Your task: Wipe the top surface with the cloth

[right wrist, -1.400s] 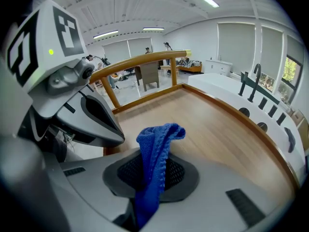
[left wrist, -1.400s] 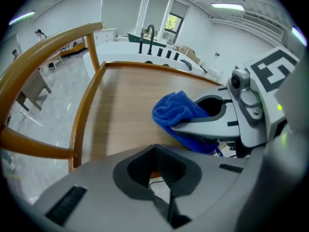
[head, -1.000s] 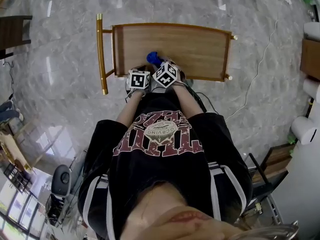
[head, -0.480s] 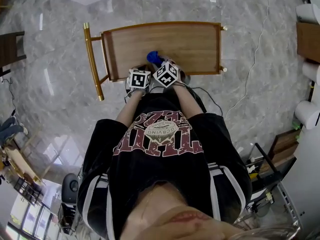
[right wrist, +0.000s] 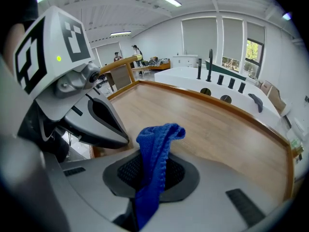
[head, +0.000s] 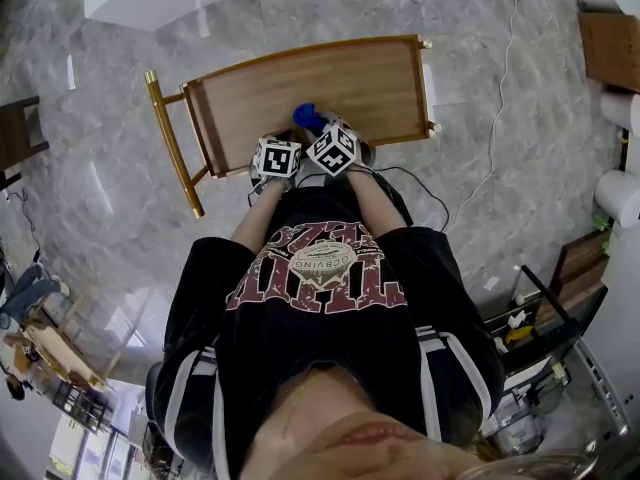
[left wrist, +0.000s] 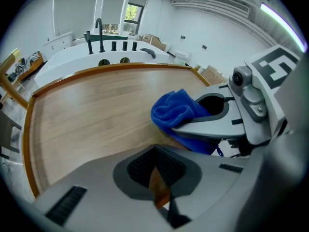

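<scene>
The crumpled blue cloth (right wrist: 154,146) stands pinched between the right tool's (right wrist: 150,175) closed jaws, over the near edge of the pale wooden desk (head: 300,83) with its raised rim.

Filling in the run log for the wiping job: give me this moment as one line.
right gripper: shut on blue cloth | left gripper: shut, empty | blue cloth: over near edge of wooden top, contact unclear

Quick count: 1 cloth (head: 307,116), 1 table (head: 300,78), 2 grippers, left gripper (left wrist: 157,178) plus right gripper (right wrist: 149,178), 2 marker cubes (head: 277,158) (head: 333,148), 1 person (head: 320,298).
</scene>
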Action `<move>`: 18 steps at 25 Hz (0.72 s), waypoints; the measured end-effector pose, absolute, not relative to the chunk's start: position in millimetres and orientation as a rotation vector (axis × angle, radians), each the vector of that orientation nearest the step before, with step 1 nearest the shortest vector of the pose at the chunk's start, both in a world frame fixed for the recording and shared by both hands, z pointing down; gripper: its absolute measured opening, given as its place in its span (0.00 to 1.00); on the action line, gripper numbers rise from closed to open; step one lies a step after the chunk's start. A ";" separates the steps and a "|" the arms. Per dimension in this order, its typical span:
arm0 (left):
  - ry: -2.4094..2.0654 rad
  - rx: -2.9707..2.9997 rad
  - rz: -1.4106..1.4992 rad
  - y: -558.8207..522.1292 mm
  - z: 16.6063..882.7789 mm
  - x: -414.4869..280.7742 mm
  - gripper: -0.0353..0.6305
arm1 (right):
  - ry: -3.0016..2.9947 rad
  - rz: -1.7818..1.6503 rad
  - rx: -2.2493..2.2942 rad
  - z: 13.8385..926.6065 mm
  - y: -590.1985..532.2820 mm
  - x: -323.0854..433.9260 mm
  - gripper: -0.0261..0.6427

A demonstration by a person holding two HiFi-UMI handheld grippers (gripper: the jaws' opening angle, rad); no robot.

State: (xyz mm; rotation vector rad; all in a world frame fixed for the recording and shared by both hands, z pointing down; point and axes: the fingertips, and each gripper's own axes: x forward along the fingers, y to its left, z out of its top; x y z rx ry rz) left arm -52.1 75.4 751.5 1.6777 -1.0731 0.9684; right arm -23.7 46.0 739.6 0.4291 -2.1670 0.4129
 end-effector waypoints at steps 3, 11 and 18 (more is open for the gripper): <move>-1.035 1.708 0.986 71.1 750.3 -40.0 0.13 | -2.160 0.430 0.456 738.9 42.8 -14.5 0.14; -0.973 1.783 1.048 64.0 751.3 -24.5 0.13 | -2.146 0.446 0.489 739.7 41.4 -0.3 0.14; -0.926 1.789 1.087 65.2 748.9 -18.8 0.13 | -2.132 0.462 0.530 737.5 34.6 15.7 0.14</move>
